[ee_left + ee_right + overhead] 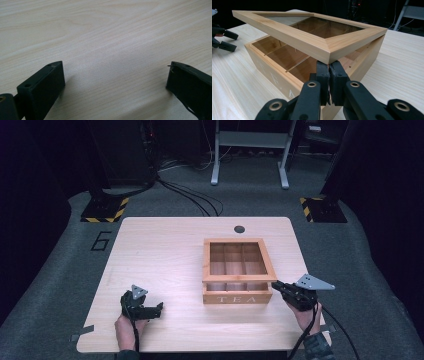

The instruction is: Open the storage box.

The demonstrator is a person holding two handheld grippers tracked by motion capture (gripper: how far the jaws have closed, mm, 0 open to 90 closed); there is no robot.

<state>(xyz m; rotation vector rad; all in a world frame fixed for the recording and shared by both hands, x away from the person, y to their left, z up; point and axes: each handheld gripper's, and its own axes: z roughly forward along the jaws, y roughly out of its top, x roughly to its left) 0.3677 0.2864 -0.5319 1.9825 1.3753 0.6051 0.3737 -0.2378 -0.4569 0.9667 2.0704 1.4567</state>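
There is one big, pale wooden bench (165, 265), and I sit at its near edge. On it stands one square, light brown wooden tea box (237, 296) with the word TEA on its front. The box sits a bit right of the middle of the bench. Inside it I can count six little compartments, in two rows of three.

The box has one lid, a wooden frame with a glass window (317, 30). The lid is tipped up at the front, so there is a gap between it and the box.

I have two claws. My right claw (329, 68) is at the front right corner of the box. Its two black jaws are pressed together with nothing between them. Their tips sit right under the corner of the lifted lid and touch it from below.

My left claw (115, 77) rests on the bare bench, well apart from the box, to its left. Its jaws stand wide apart and hold nothing.

One small dark round hole (239, 229) is in the bench behind the box. Nothing stands between my claws and the box.
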